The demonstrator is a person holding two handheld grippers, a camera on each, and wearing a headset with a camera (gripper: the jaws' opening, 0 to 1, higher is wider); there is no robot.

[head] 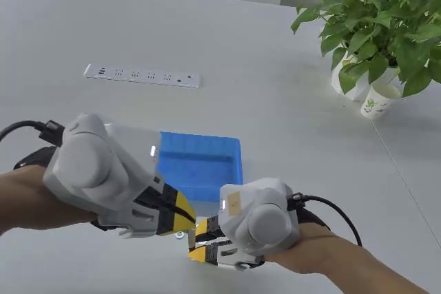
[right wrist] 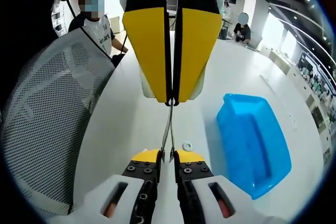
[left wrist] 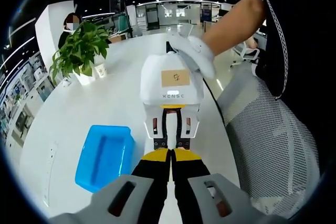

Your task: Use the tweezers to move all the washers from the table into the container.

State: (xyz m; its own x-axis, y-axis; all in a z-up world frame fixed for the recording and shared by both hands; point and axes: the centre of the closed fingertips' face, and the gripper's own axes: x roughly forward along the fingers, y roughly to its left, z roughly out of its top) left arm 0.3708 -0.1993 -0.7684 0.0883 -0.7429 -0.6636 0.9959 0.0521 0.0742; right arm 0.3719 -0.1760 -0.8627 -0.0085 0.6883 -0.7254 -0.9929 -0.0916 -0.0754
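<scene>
The white table (head: pixel 275 101) carries the work, and the blue plastic container (right wrist: pixel 254 140) lies on it with its open side up; no washers can be made out inside it.

In the head view the two grippers meet nose to nose at the container's near edge. The left gripper (left wrist: pixel 170 153) has its yellow jaws pressed flat together, clamping one end of the tweezers (right wrist: pixel 169 127). The right gripper (right wrist: pixel 168 156) has its jaws drawn in to a narrow slot around the other end, so it also appears to be gripping them. The tweezers are therefore held at both ends, and their long axis runs straight from one gripper to the other. Which end carries the points cannot be made out.

One washer (right wrist: pixel 187 146) lies flat on the table just beside the right gripper's jaw tips. It is a little off the line of the tweezers, on the side towards the container. In the right gripper view the tweezers, the washer and the container follow one another across the table in that order. The right gripper is much the nearer to the washer. Judging from this, the tweezers must swing sideways towards the container to reach the washer, and the carry after that would be short and in the same direction.
</scene>
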